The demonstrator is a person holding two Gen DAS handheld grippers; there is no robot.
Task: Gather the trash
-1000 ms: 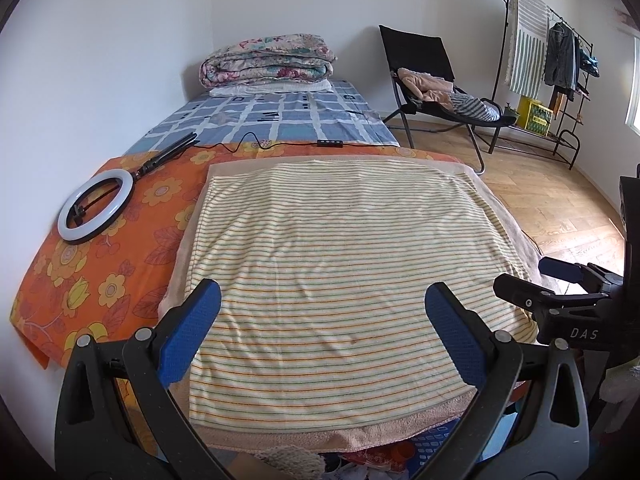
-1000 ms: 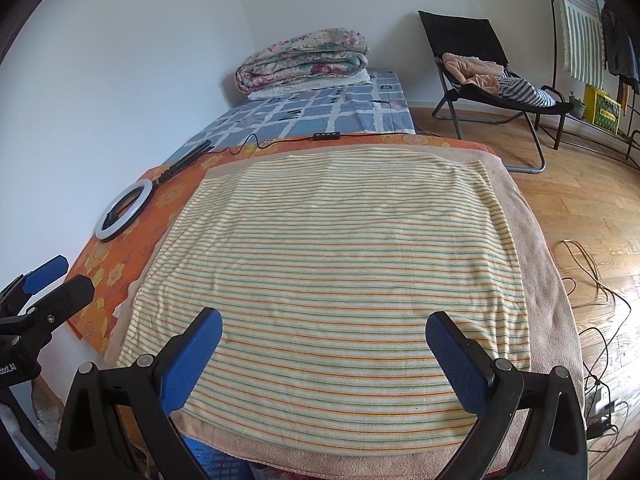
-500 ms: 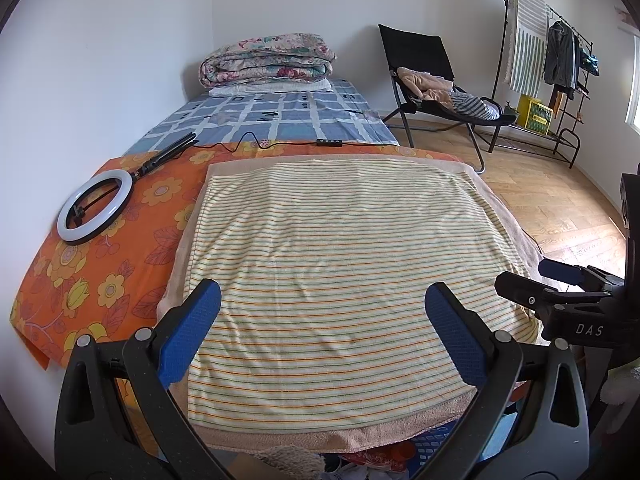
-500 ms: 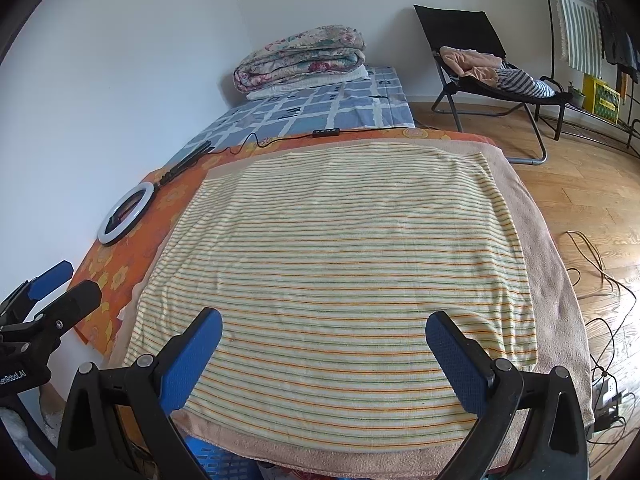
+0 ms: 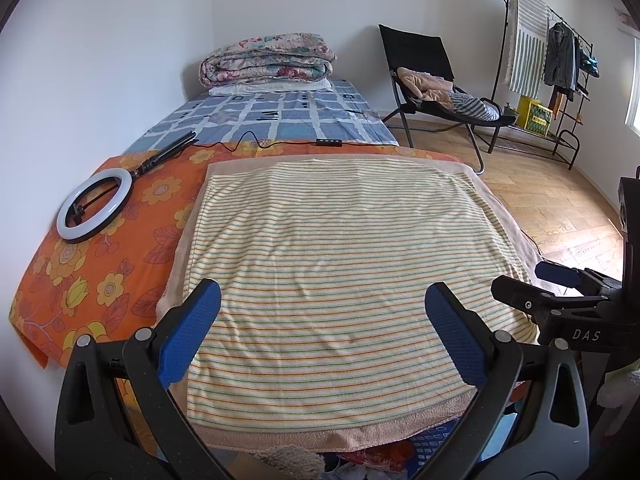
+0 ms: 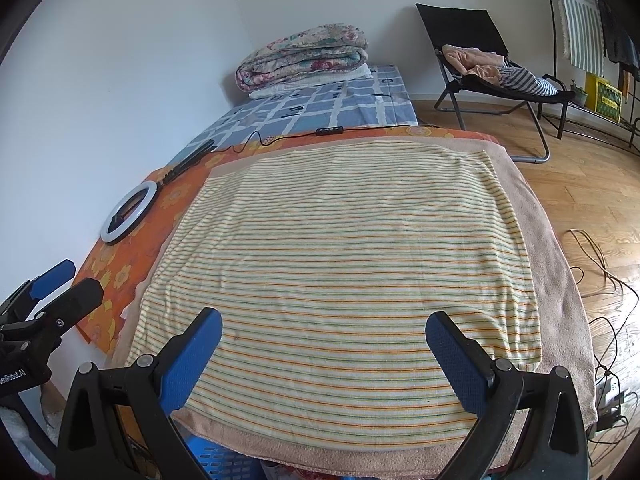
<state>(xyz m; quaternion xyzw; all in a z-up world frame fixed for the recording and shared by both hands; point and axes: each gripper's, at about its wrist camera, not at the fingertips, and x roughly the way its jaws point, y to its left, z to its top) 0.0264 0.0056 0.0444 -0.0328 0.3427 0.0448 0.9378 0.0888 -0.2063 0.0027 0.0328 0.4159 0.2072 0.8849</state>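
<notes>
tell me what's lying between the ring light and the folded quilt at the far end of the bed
In the left wrist view, the ring light connects to its black folded stand; beyond that is bare blue checked sheet up to the folded quilt.

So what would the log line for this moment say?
left tool: open, empty | right tool: open, empty | both above striped towel | trash: none visible on towel

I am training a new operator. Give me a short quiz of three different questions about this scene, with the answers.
1. True or false: the left gripper holds something.
2. The ring light lies on: A) striped towel B) orange floral cloth C) black chair
3. Fill in: the folded quilt sits at the bed's ___ end.

Key: 1 false, both grippers open and empty; 2 B; 3 far.
</notes>
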